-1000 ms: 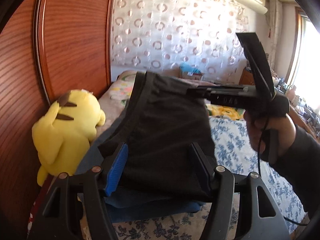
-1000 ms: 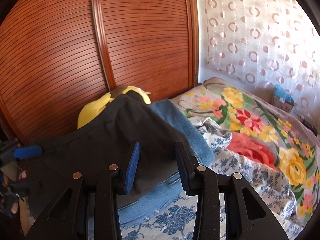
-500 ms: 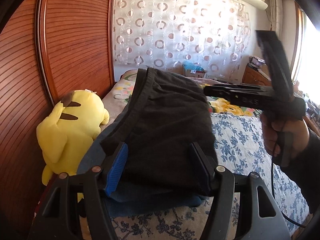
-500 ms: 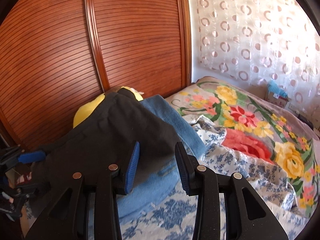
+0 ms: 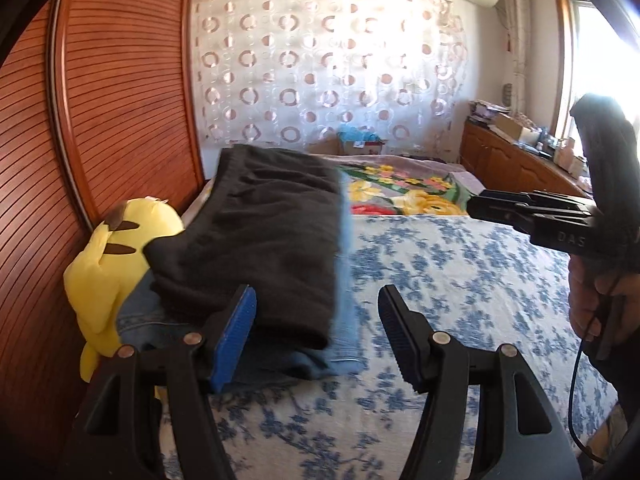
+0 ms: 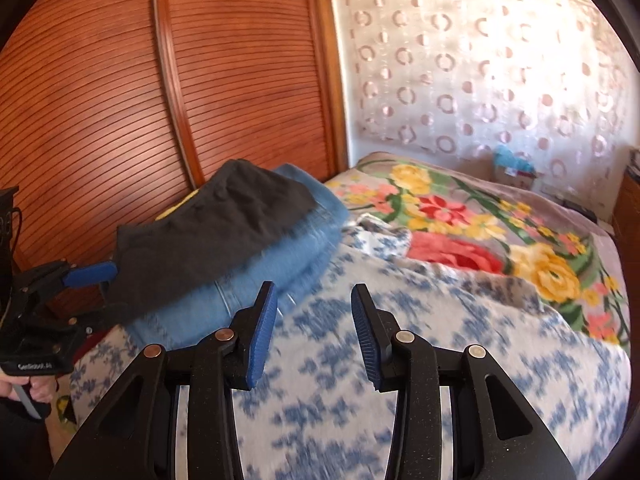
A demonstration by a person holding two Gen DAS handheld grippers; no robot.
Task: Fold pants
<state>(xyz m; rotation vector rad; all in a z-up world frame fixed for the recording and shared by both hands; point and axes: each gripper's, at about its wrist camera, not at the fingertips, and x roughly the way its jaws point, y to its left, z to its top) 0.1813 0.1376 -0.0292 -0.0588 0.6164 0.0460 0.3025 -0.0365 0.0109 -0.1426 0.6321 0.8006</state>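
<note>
Our left claw (image 5: 316, 312) stands spread with nothing between its pads; the folded black pants (image 5: 260, 240) lie just ahead and to its left, the blue-padded finger (image 5: 234, 340) overlapping their near edge in this view, though we cannot tell whether it touches. Our right claw (image 6: 314, 320) is likewise parted and empty, its pads over bare bedspread, with the pants (image 6: 208, 232) ahead and to its left. They rest on folded blue jeans (image 6: 260, 276), which stick out past the pants' edges. To the left of the stack, we see a yellow plush toy (image 5: 104, 264) leaning against the ribbed wooden wardrobe door (image 6: 120, 80). Everything sits on the bed's blue-flowered bedspread (image 5: 460, 280); further ahead lies a bright floral blanket (image 6: 480, 216), and beyond that a circle-patterned curtain (image 5: 320, 64).
</note>
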